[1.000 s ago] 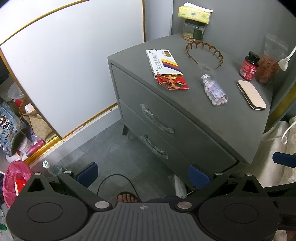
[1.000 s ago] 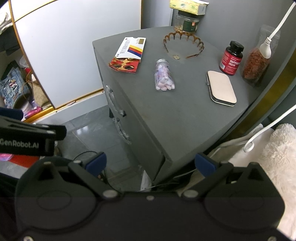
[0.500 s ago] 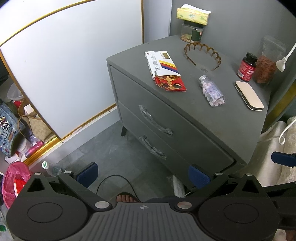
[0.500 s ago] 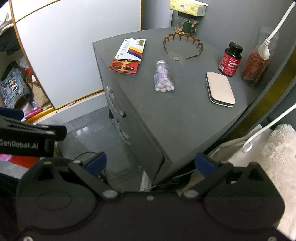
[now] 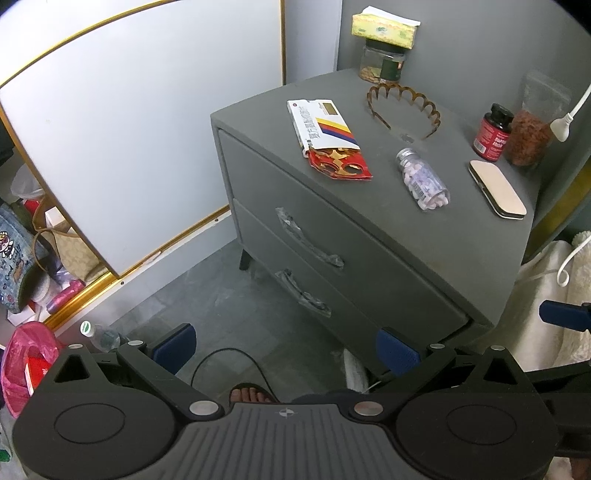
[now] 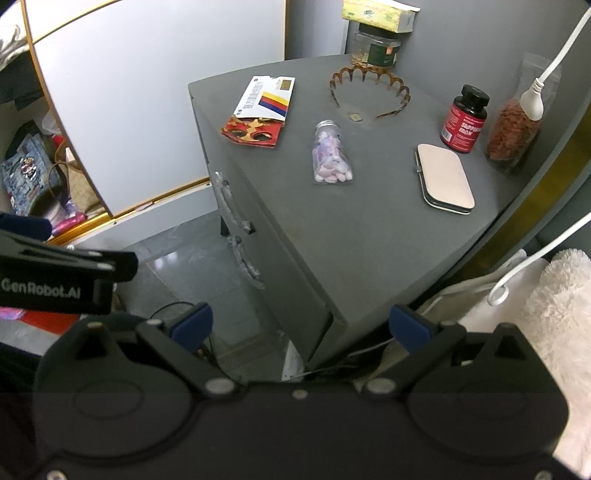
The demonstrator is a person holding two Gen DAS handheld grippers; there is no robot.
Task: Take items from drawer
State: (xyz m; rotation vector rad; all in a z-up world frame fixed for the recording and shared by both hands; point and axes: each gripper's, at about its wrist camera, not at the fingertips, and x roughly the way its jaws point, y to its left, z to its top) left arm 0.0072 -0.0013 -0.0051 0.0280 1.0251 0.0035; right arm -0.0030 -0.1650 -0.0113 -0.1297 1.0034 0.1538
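A grey nightstand [image 5: 461, 243] has two shut drawers, the top one with handle [image 5: 308, 243] and the lower one with handle [image 5: 301, 293]; the handles also show in the right wrist view [image 6: 231, 201]. My left gripper [image 5: 286, 345] is open and empty, in front of and below the drawers. My right gripper [image 6: 301, 325] is open and empty, by the nightstand's near right corner. On top lie a white medicine box [image 5: 321, 123], a red card [image 5: 340, 166], a pill bottle [image 5: 423, 179], a beige case [image 5: 496, 190] and a brown headband [image 5: 404, 103].
A red supplement bottle [image 5: 493, 133], a bag of dried berries [image 5: 530, 129], a jar [image 5: 382, 62] with a tissue box [image 5: 384, 26] stand at the back. A mirror [image 5: 129, 129] leans at left. Bags [image 5: 22, 258] and a water bottle [image 5: 99, 334] are on the floor. White bedding [image 6: 554, 314] is at right.
Both grippers have drifted slightly back and left from the nightstand; it sits a little further right in the left wrist view. Nothing was grasped or opened.
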